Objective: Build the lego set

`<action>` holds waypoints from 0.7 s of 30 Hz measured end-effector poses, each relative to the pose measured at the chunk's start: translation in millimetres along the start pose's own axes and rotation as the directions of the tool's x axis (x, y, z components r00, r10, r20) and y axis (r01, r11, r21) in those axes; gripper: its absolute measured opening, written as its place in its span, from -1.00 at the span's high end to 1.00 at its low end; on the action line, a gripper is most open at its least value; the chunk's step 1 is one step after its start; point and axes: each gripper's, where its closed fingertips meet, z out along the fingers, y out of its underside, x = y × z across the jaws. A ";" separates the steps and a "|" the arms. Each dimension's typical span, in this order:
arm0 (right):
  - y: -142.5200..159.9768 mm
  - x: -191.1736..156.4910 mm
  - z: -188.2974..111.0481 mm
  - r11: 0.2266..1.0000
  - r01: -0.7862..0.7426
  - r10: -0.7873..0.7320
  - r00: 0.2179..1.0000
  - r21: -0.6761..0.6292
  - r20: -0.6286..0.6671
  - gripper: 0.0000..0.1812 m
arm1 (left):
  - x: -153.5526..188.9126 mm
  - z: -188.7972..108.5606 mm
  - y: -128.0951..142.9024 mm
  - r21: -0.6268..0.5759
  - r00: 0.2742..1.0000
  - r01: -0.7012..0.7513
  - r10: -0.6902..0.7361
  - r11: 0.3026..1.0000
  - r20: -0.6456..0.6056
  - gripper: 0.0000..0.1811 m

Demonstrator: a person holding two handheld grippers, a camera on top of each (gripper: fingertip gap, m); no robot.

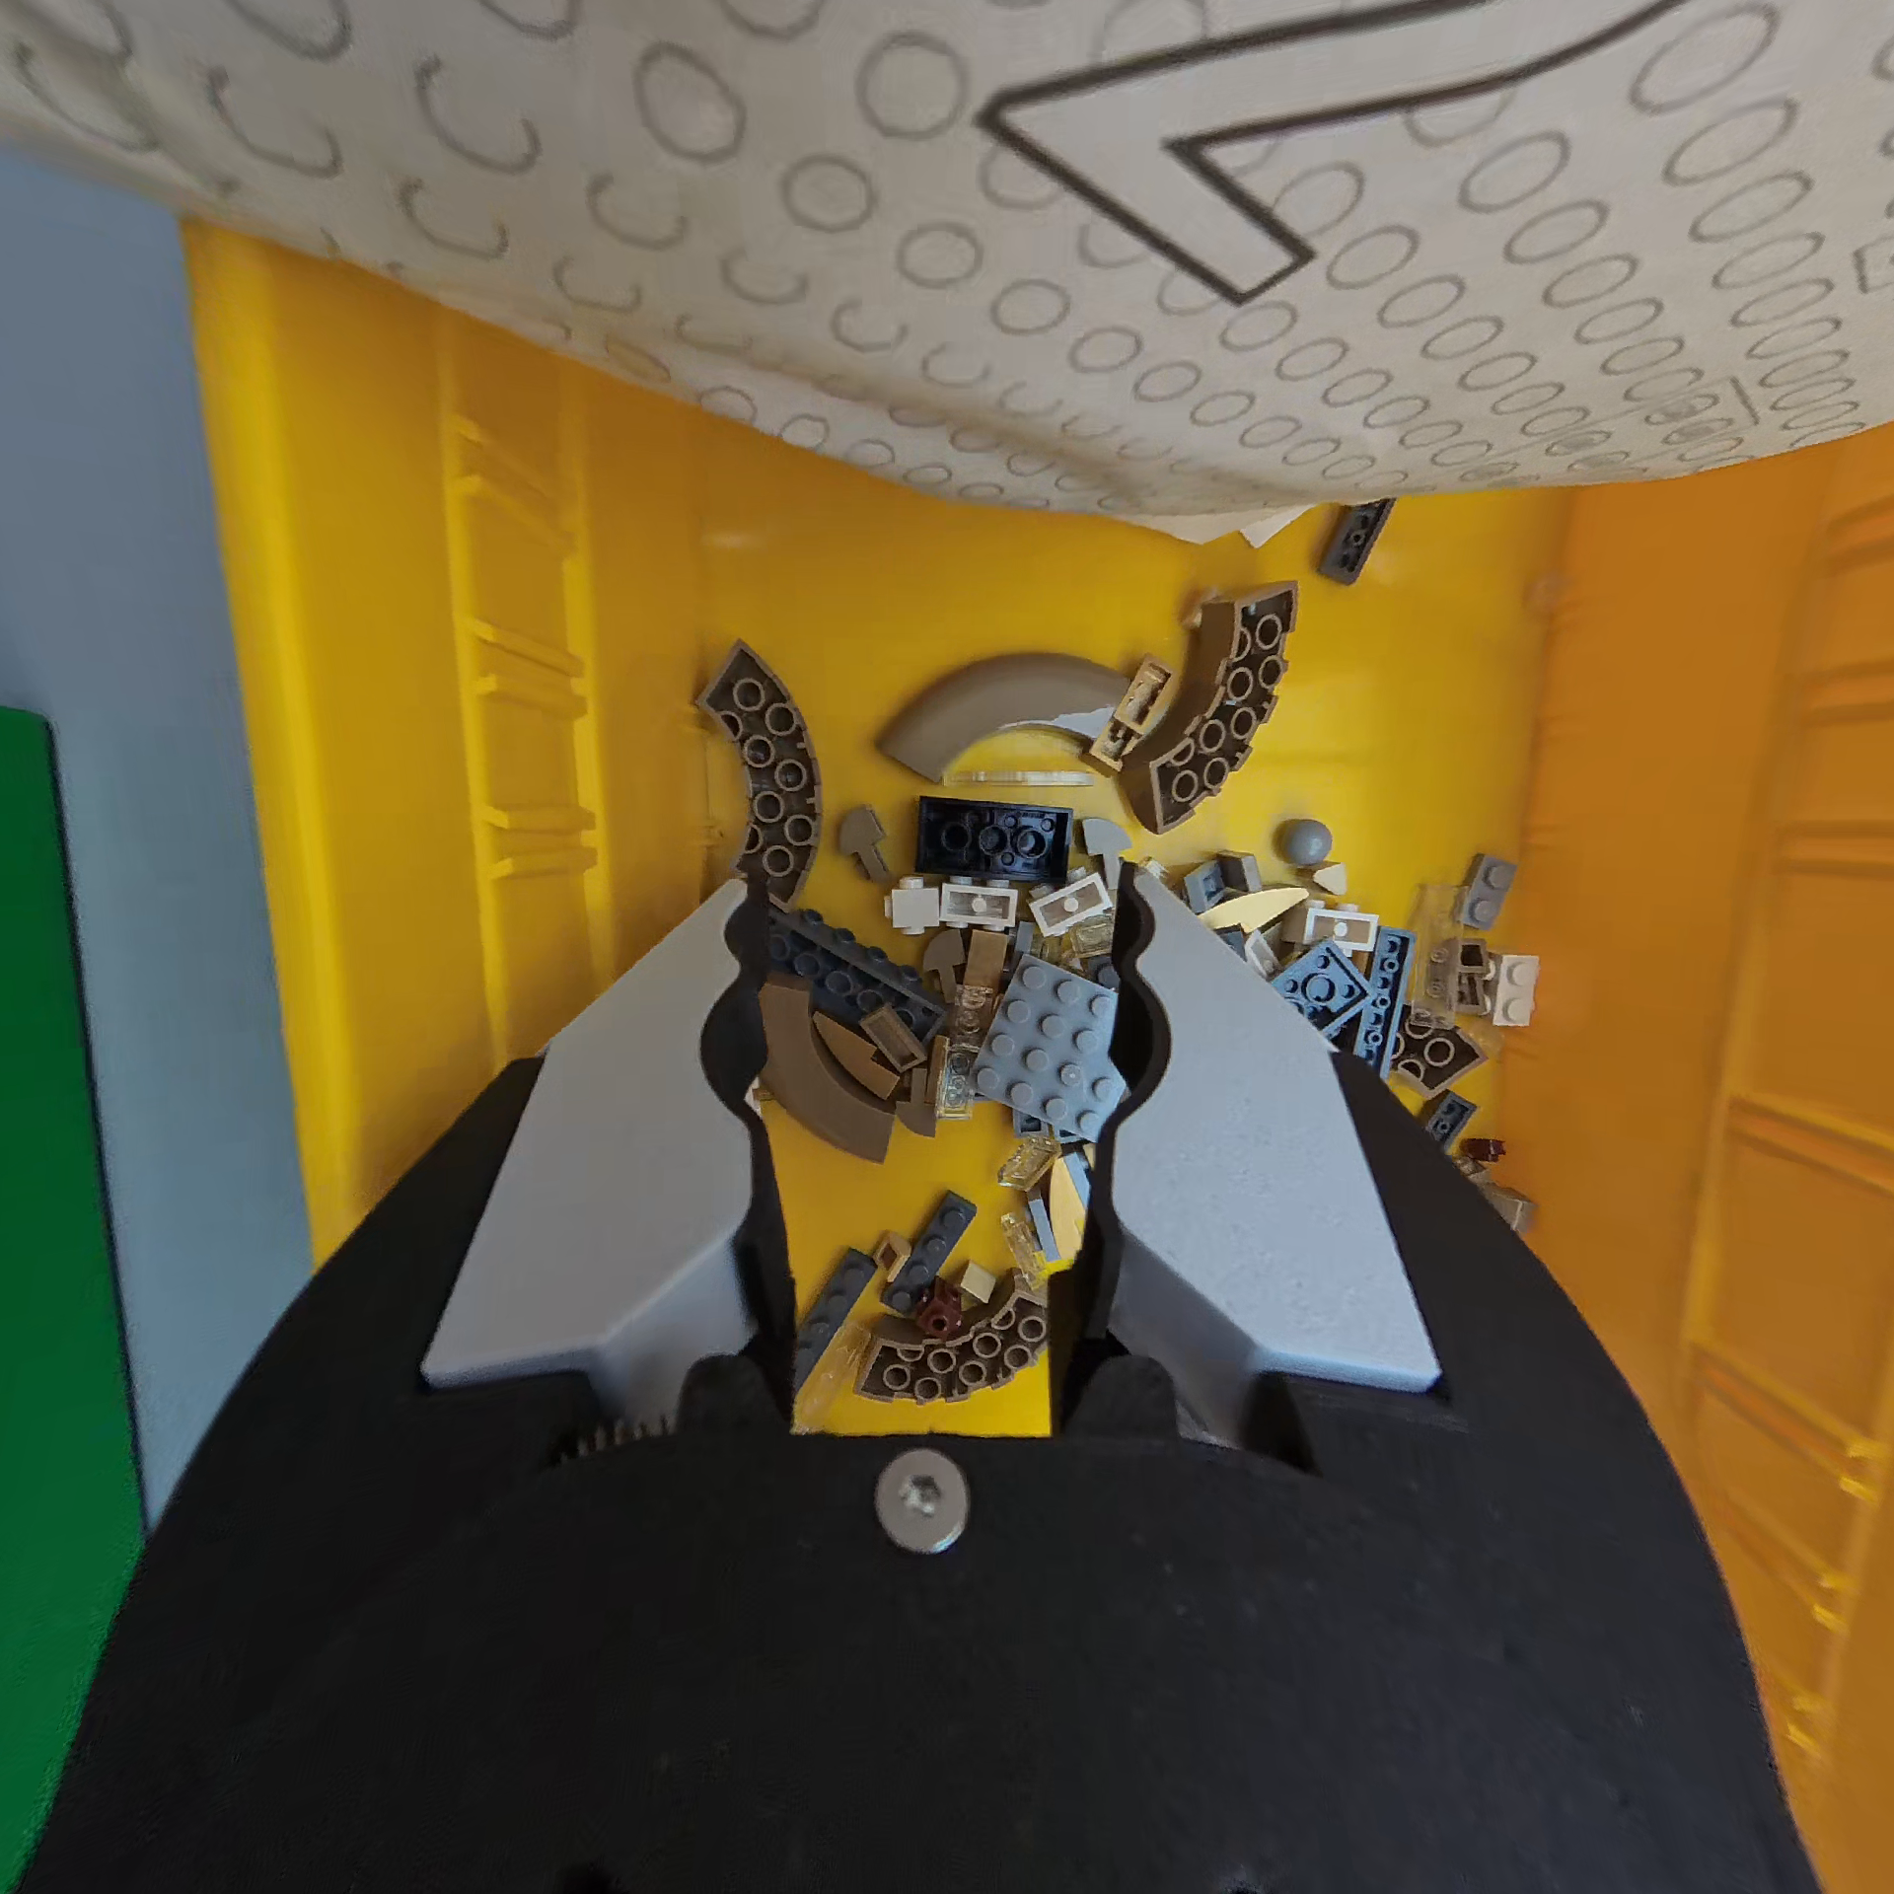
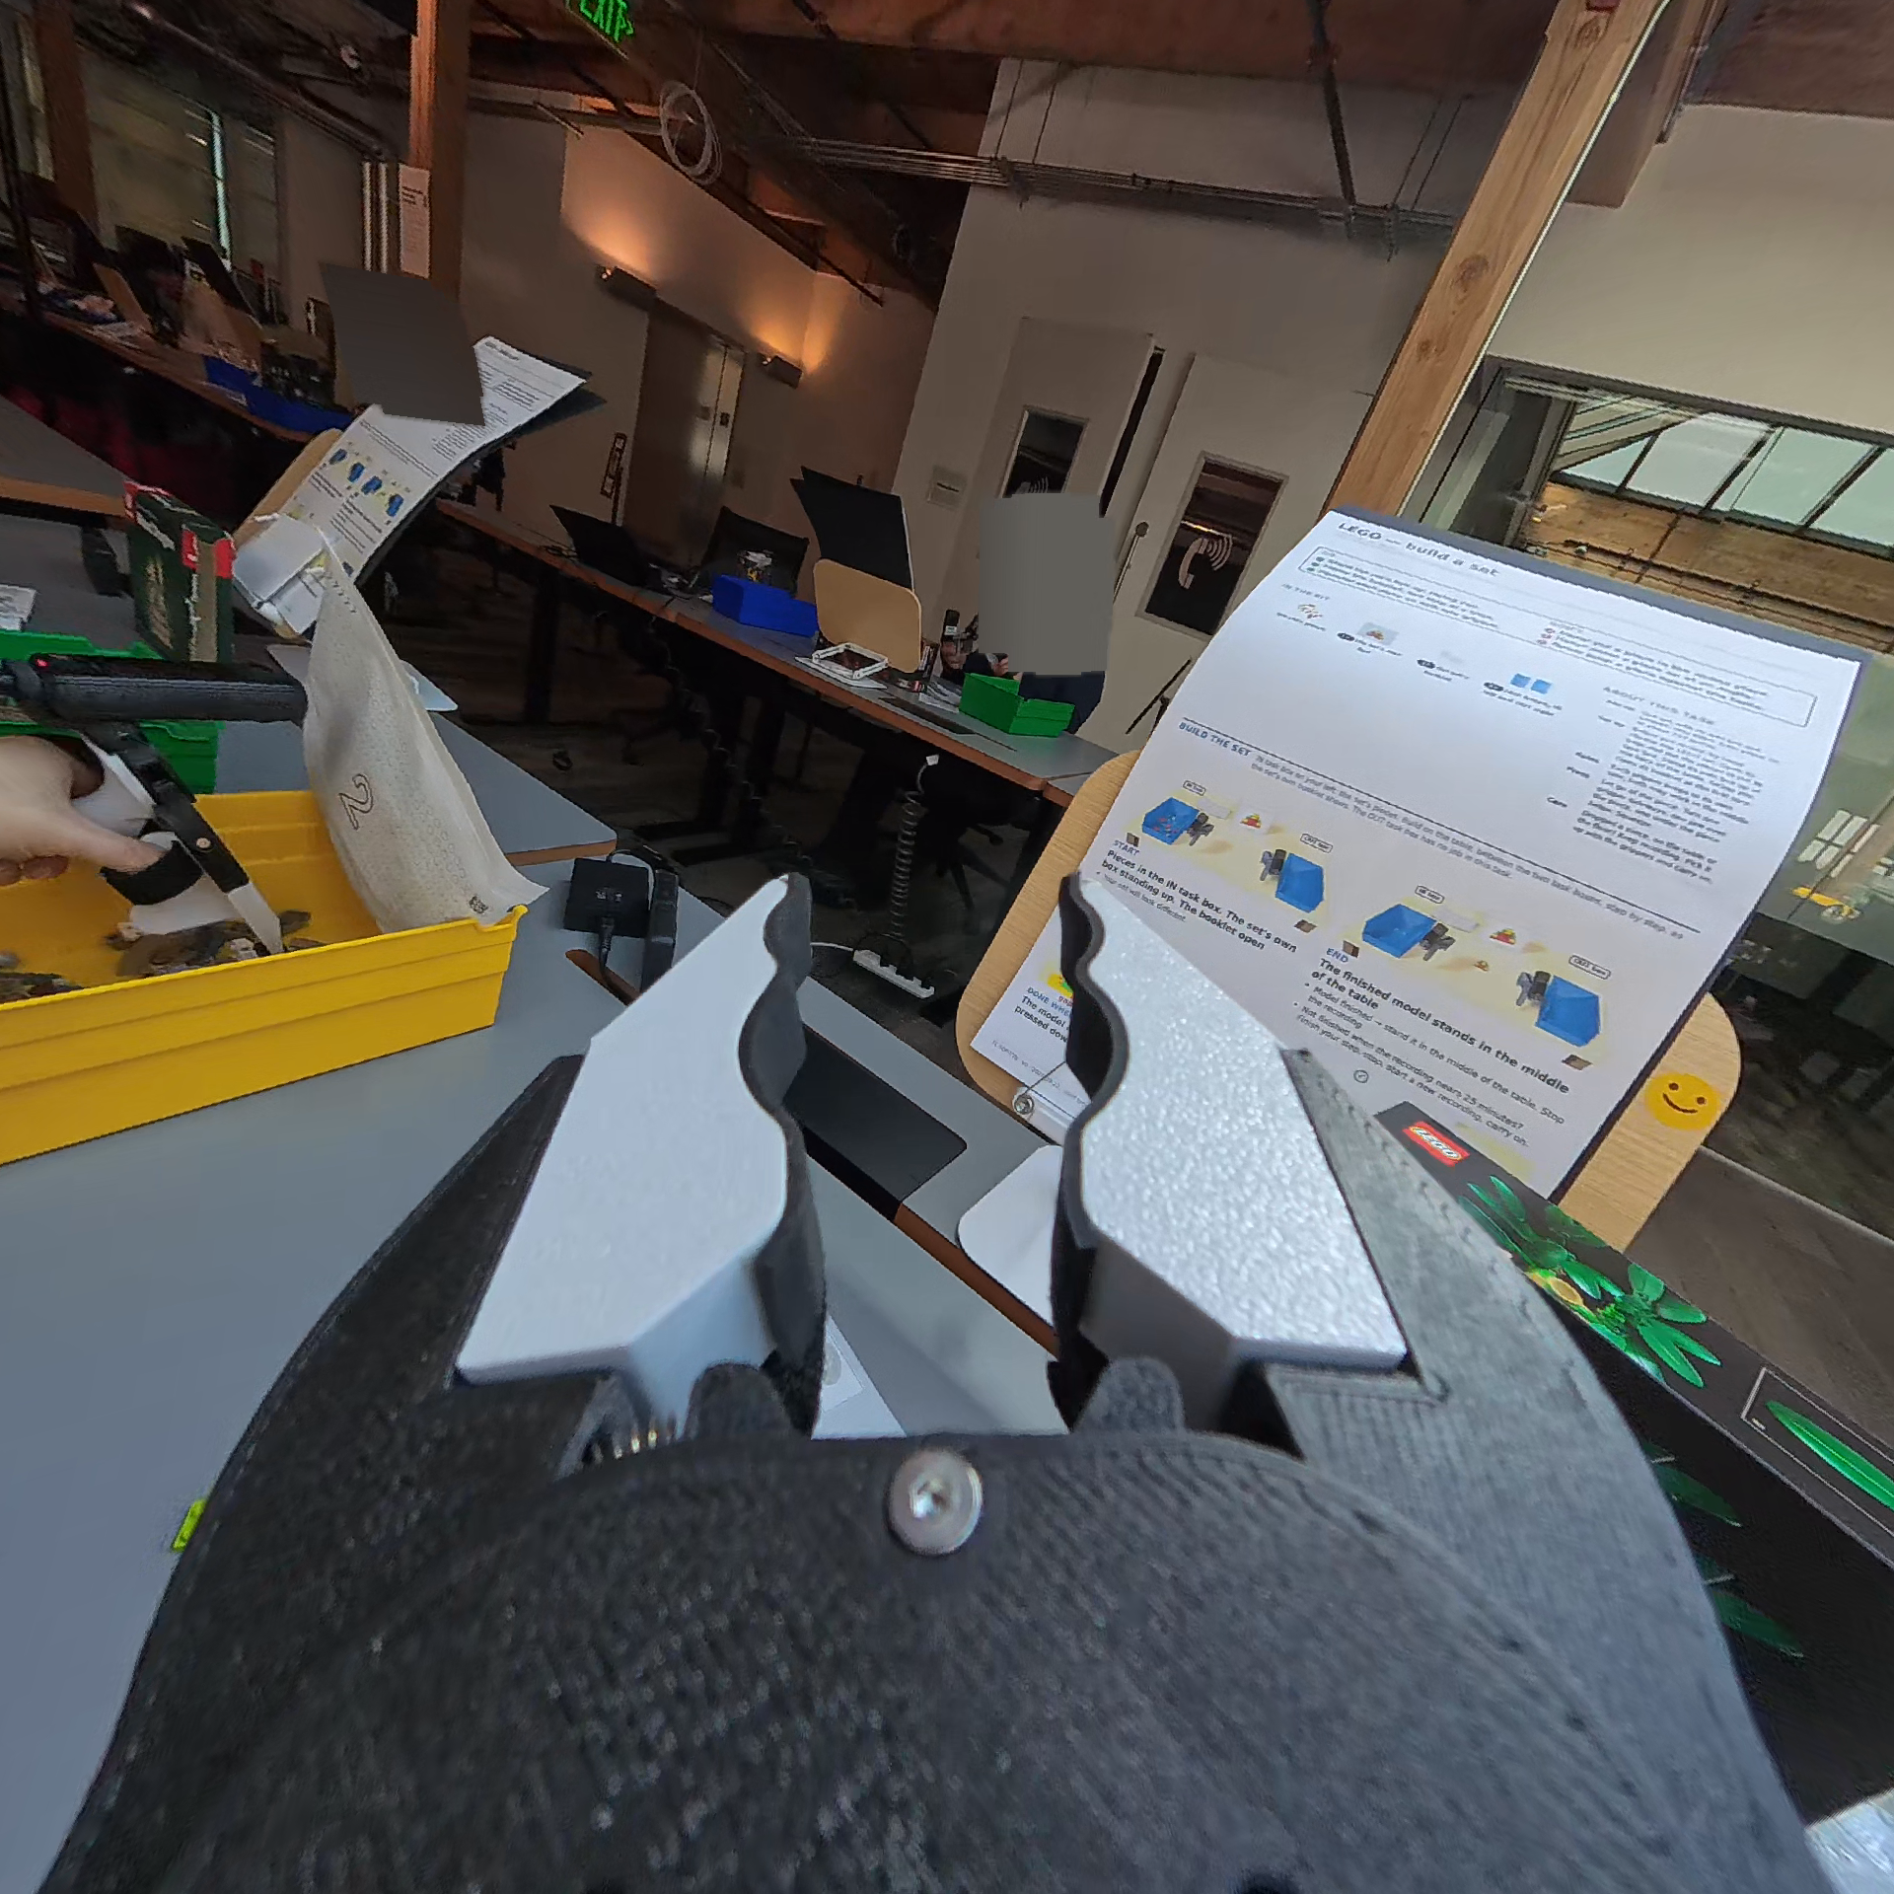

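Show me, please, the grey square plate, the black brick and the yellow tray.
grey square plate (image 1: 1047,1037), left wrist view, its studded top.
black brick (image 1: 992,840), left wrist view, its hollow underside.
yellow tray (image 2: 256,1010), right wrist view, its outer side wall.

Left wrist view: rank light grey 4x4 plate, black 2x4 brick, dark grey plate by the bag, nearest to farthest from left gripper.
From the left gripper, which is open over the yellow tray:
1. Light grey 4x4 plate: between the fingers, toward the right one.
2. Black 2x4 brick: just beyond the fingertips, centre.
3. Dark grey plate: far right, at the paper bag's edge.
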 end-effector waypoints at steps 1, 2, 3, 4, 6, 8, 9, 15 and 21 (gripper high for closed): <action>0.1 -1.0 1.1 1.000 -0.008 0.008 1.000 0.003 0.010 0.47 | -1.8 -0.2 0.3 0.000 1.000 0.020 -0.020 1.000 -0.010 0.27; 0.5 -2.1 2.4 1.000 -0.012 0.012 1.000 0.001 0.016 0.47 | -4.0 0.0 0.9 -0.001 0.999 0.033 -0.033 0.999 -0.013 0.28; 1.4 -2.9 3.7 1.000 -0.011 0.011 1.000 -0.004 0.018 0.47 | -5.9 0.5 2.2 -0.007 0.999 0.035 -0.035 0.999 -0.011 0.30; 2.4 -4.0 5.1 1.000 -0.005 0.005 1.000 -0.010 0.017 0.47 | -8.3 1.4 3.4 -0.013 1.000 0.026 -0.026 1.000 0.000 0.30; 4.1 -8.1 7.8 1.000 0.014 -0.013 1.000 -0.026 0.022 0.47 | -13.2 2.9 2.6 -0.010 0.999 -0.002 0.003 1.000 0.036 0.33; 4.8 -12.2 10.0 0.999 0.031 -0.031 0.999 -0.036 0.026 0.48 | -10.3 3.8 -4.8 0.024 0.999 -0.024 0.023 0.999 0.037 0.33; 4.7 -14.4 11.0 0.998 0.040 -0.038 0.999 -0.039 0.029 0.48 | -7.1 4.5 -8.8 0.041 0.999 -0.025 0.024 0.999 0.029 0.34; 6.0 -21.4 13.8 0.996 0.070 -0.068 0.997 -0.053 0.041 0.48 | -11.0 18.1 0.2 -0.048 0.985 -0.111 0.117 0.993 0.130 0.40; 5.5 -19.7 12.2 0.997 0.066 -0.064 0.997 -0.048 0.040 0.49 | -10.1 19.1 0.5 -0.036 0.987 -0.117 0.121 0.992 0.108 0.48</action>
